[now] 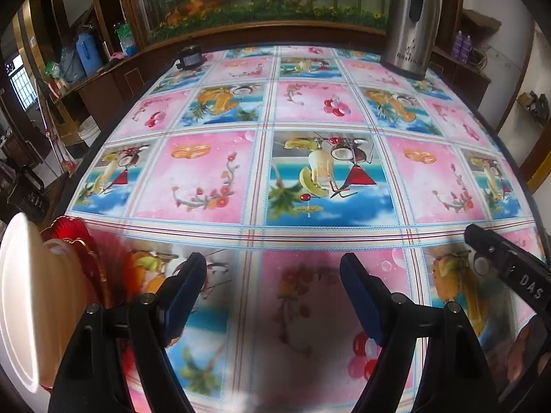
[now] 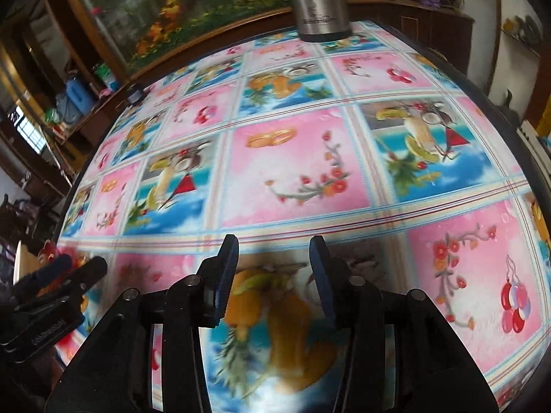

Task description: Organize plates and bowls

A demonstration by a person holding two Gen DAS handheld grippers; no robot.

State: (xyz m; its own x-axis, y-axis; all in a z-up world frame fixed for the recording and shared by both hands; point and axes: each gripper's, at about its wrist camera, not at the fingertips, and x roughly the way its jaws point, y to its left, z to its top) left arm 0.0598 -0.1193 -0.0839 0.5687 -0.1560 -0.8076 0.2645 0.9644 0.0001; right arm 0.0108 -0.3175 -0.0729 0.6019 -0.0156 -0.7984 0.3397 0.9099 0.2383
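While both grippers, left gripper (image 1: 273,265) wide, right gripper (image 2: 273,246) narrower, hover empty, only the left view shows a white plate (image 1: 15,296)

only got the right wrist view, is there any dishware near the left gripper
Observer: Yes, a white plate stands at the left view's left edge.
Operator: anything with it
Observer: A red scalloped dish sits right beside it.
Operator: left gripper holding either
Observer: No, the left gripper is open over bare tablecloth.
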